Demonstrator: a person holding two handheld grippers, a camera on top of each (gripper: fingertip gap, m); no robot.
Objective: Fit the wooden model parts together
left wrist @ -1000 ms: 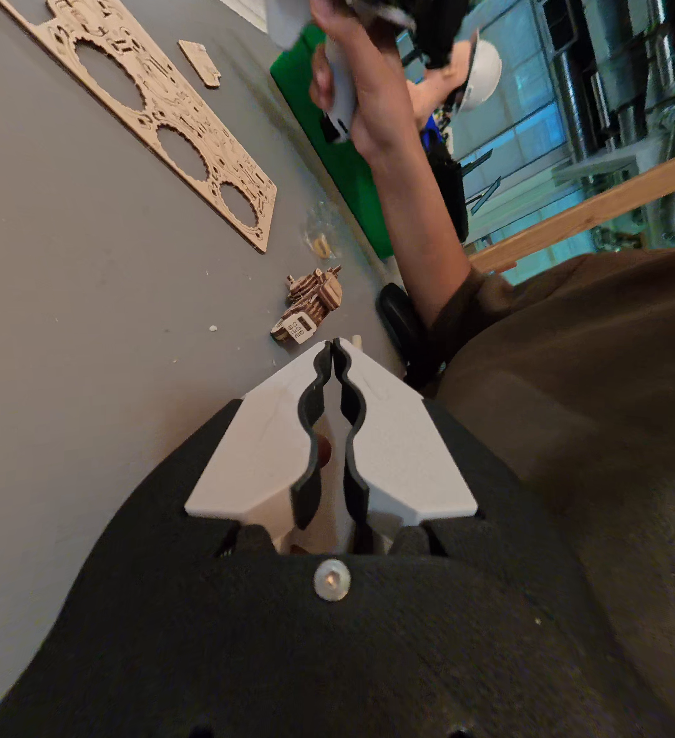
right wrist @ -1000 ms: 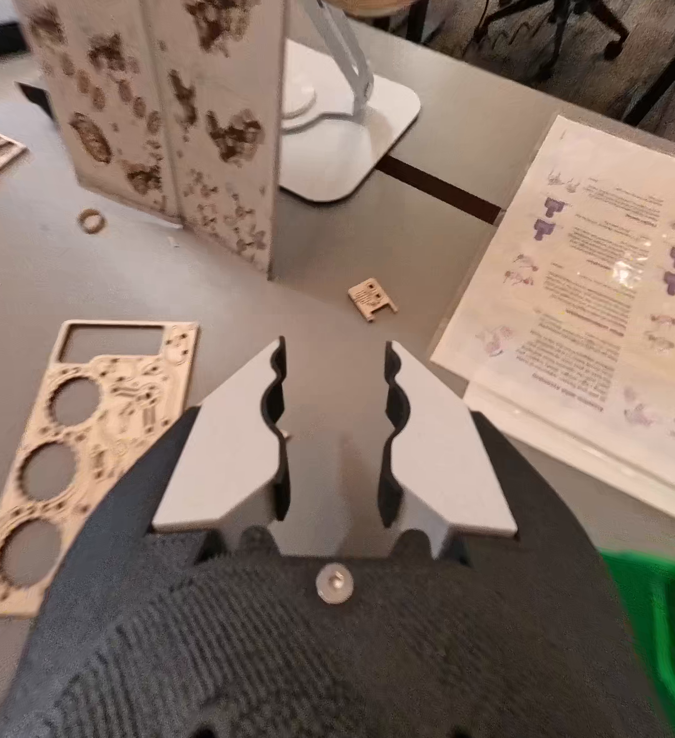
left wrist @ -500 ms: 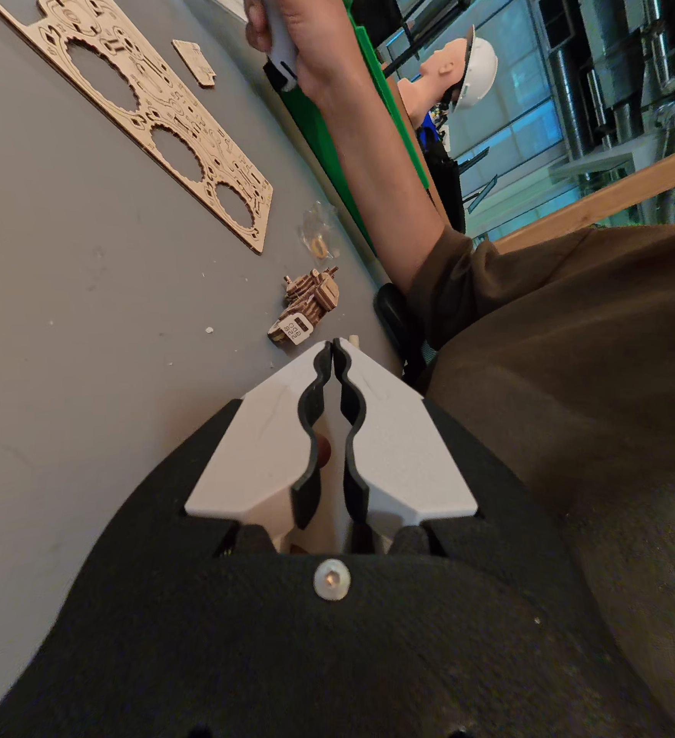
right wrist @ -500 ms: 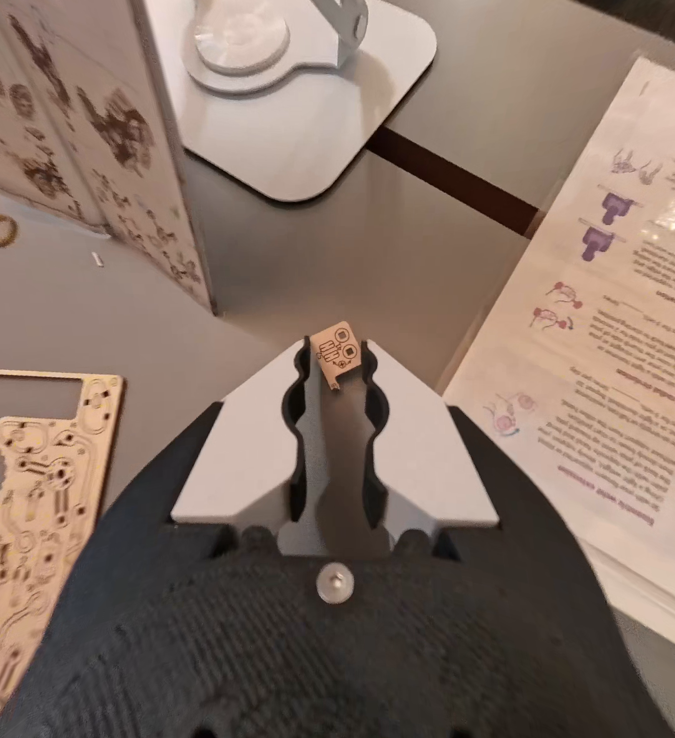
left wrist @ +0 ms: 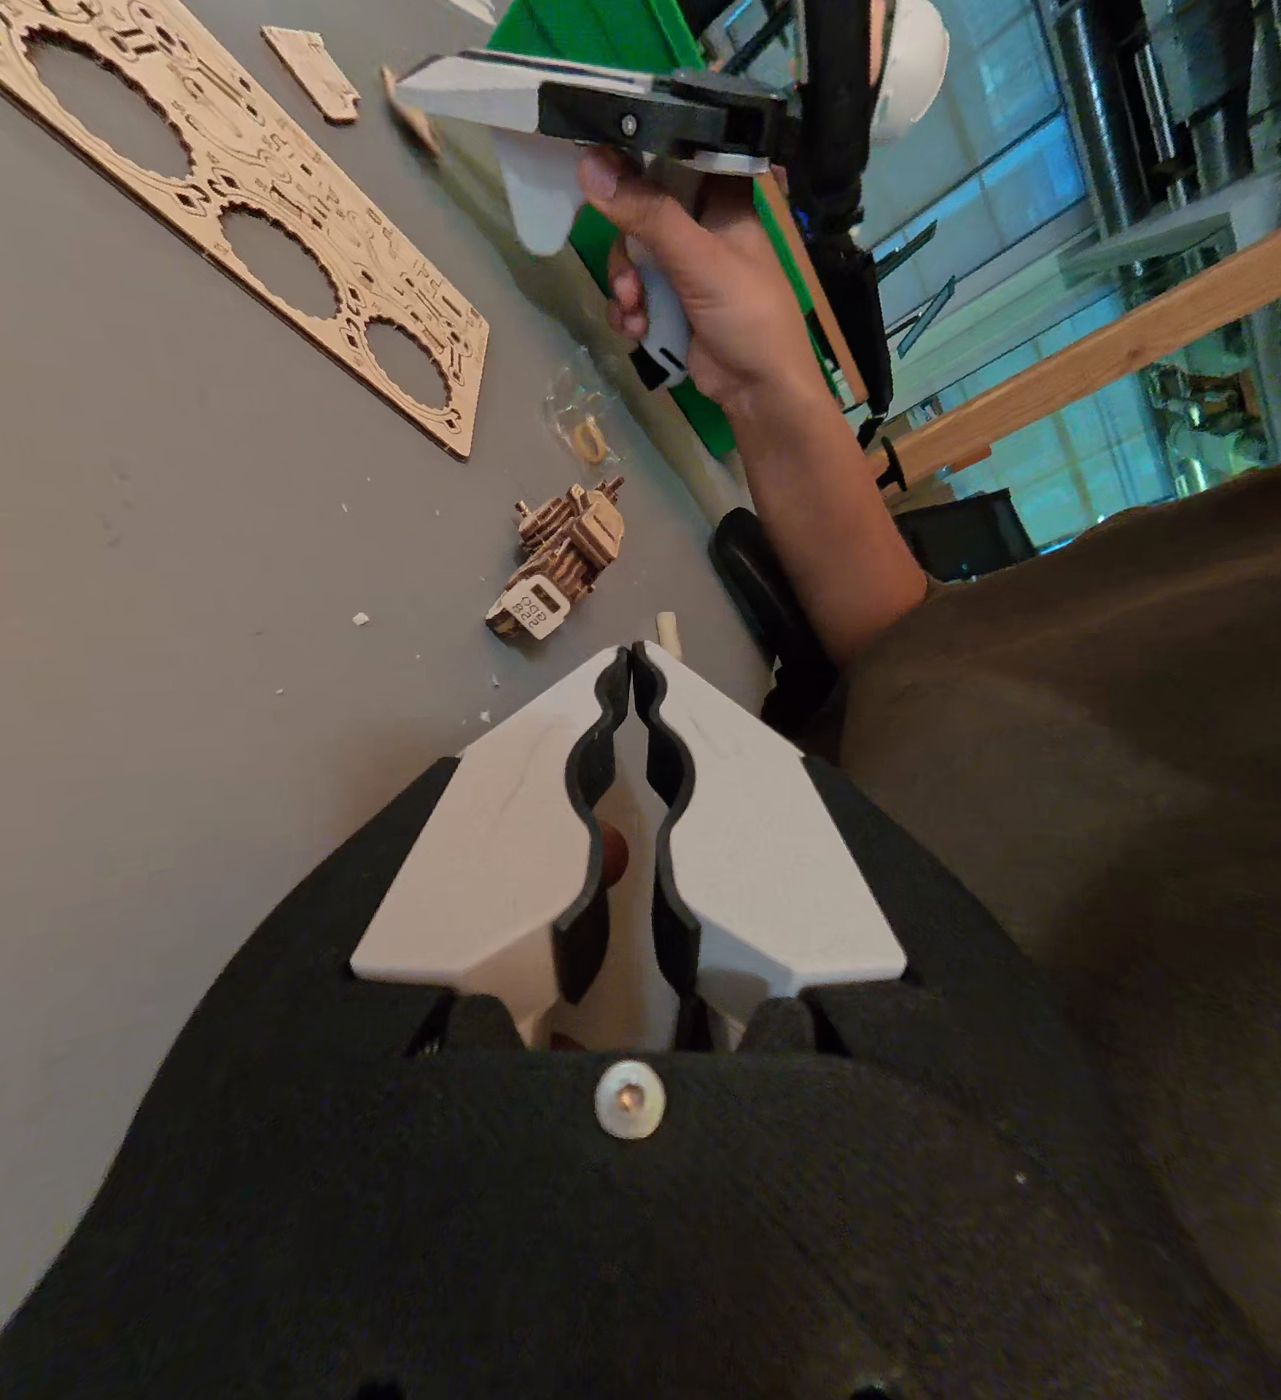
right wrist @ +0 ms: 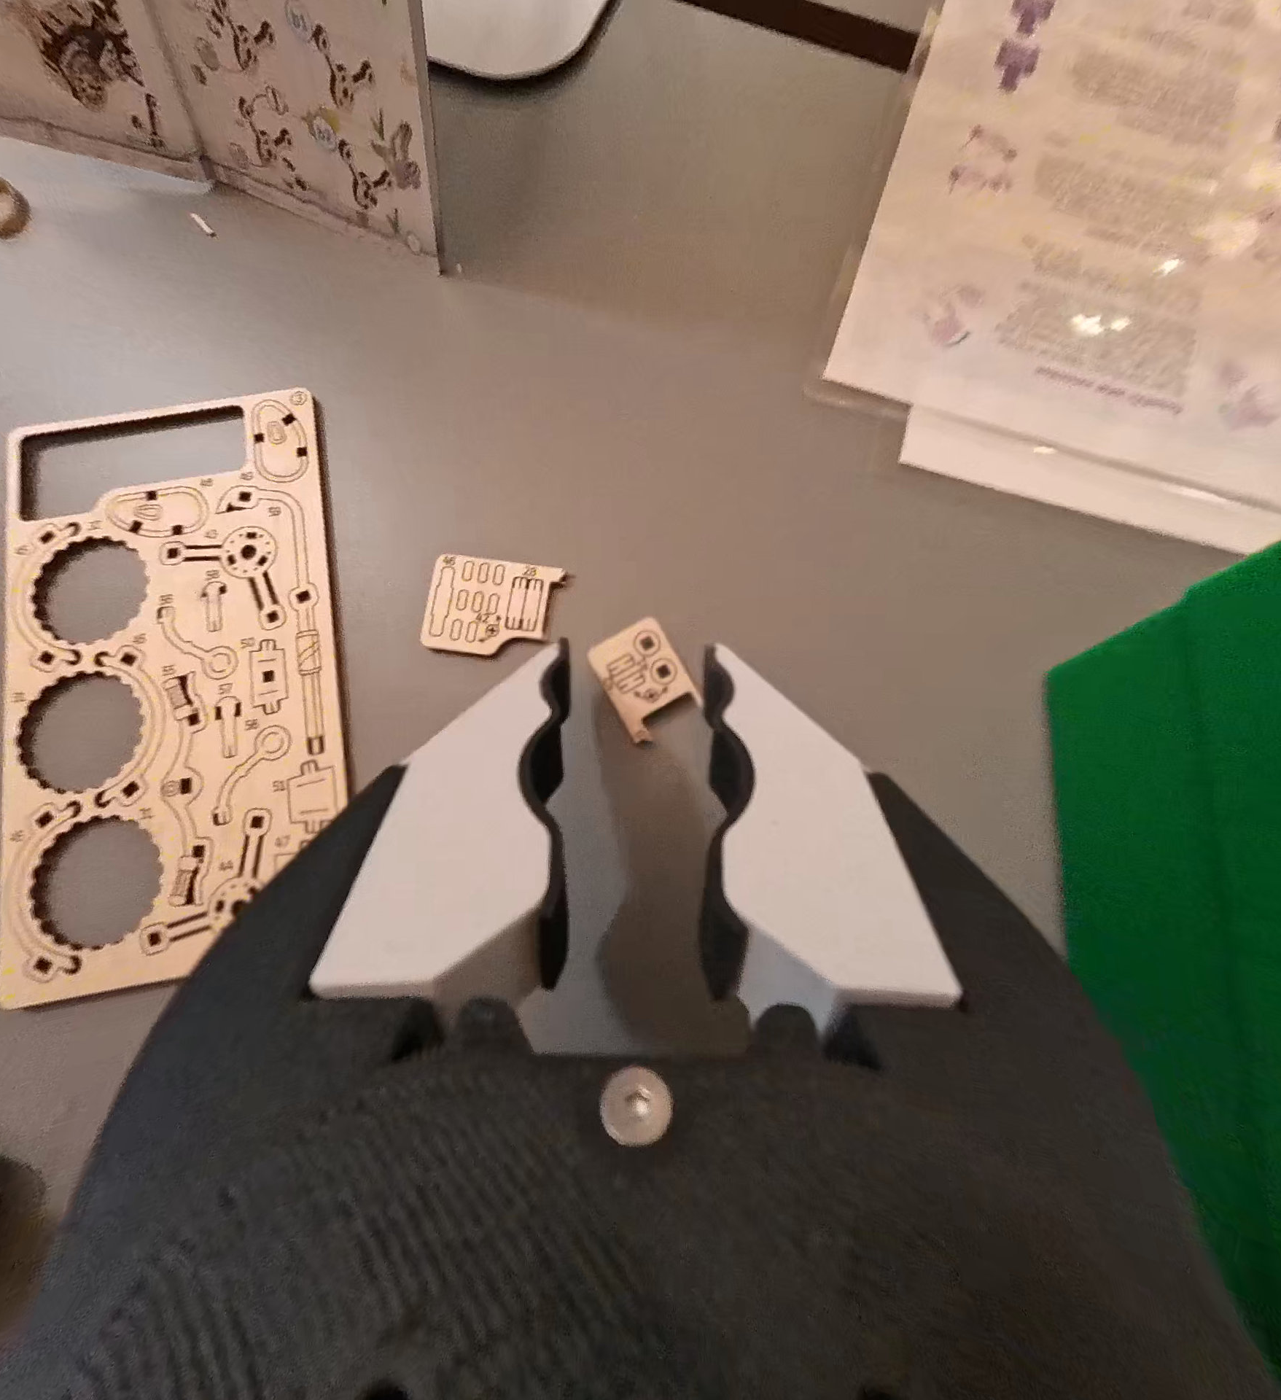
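Grey worktop (right wrist: 622, 341) is seen spread with laser-cut plywood. At the left, a flat part sheet (right wrist: 167, 697) with three toothed round cut-outs is laid, thin and pale, its engraved outlines dark. Just right of it, a small snapped-off card (right wrist: 489, 606) is rested flat. Next, the right tool (right wrist: 633, 667) is held above the worktop by a bare forearm with the hand (left wrist: 705, 303) wrapped round the white grip; its grey fingers with wavy black pads are parted, and a small wooden piece (right wrist: 641, 682) is seen between the tips, whether it is touched cannot be told. Farther right, laminated instruction sheets (right wrist: 1122, 227) and a green board (right wrist: 1190, 871) are found. In the left wrist view, the left tool (left wrist: 631, 667) is kept closed, tips touching, nothing gripped; a brown, layered, part-built wooden model (left wrist: 561, 564) is lying just beyond it.
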